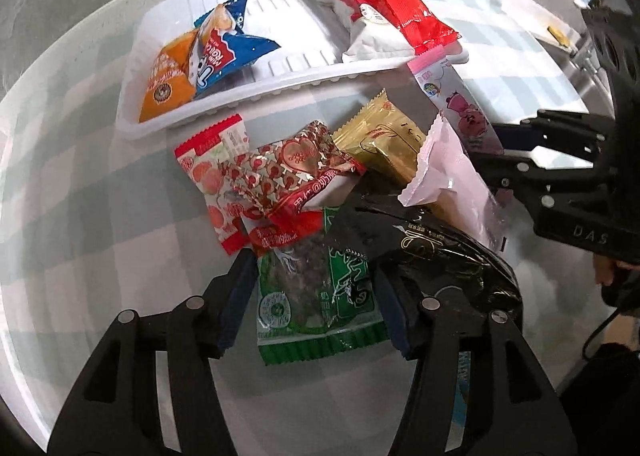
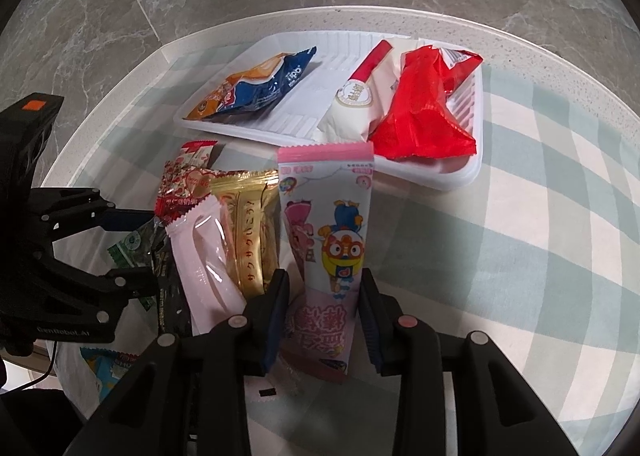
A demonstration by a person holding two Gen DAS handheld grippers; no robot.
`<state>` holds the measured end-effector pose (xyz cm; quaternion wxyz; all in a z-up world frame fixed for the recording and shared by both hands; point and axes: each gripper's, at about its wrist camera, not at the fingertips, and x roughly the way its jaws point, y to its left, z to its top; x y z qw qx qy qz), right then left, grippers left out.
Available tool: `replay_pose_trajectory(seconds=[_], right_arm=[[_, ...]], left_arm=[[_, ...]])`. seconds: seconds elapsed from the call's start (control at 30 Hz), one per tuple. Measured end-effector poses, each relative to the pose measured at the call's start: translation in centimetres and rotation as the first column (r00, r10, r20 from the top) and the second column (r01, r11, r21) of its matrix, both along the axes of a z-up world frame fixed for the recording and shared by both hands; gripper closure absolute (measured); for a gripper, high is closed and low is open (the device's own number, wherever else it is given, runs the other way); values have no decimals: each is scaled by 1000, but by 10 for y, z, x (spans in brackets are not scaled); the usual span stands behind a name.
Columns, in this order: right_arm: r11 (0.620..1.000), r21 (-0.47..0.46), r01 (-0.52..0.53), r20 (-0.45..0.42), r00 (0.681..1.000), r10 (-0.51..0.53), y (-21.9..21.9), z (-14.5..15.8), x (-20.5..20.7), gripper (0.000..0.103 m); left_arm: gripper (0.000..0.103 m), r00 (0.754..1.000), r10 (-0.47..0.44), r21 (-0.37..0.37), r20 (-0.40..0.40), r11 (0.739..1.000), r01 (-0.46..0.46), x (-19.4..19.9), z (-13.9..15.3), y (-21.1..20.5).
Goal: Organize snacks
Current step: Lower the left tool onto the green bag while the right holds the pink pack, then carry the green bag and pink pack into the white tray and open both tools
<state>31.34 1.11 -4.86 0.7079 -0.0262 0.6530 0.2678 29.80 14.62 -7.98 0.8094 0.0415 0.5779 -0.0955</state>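
You're looking at a white tray (image 1: pixel 280 80) on a pale green-and-white checked table (image 1: pixel 92 192), a green packet (image 1: pixel 316 296), a gold one (image 1: pixel 384 140) and a pink cartoon-printed pouch (image 2: pixel 328 240).

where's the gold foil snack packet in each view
Left wrist view: the gold foil snack packet lies just right of centre, below the white plastic tray's near rim, partly under a pale pink wrapper.
Right wrist view: the same packet sits left of centre, between the pale pink wrapper and the cartoon-printed pouch.
Shared landmark: the white plastic tray, beyond the packet in both.
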Motion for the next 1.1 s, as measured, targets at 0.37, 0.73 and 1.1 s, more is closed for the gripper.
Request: replay_pose_trajectory(seconds=[0.37, 0.73, 1.1], right_arm=[[997, 75, 31, -24, 999, -29, -8, 3, 4, 75], [965, 205, 161, -98, 985, -143, -38, 24, 7, 80], [919, 301, 257, -149, 964, -221, -43, 39, 30, 80]], left_arm=[[72, 998, 14, -64, 63, 998, -10, -7, 2, 18], [73, 994, 101, -210, 49, 974, -89, -26, 13, 52], [73, 979, 158, -289, 129, 950, -116, -16, 59, 85]])
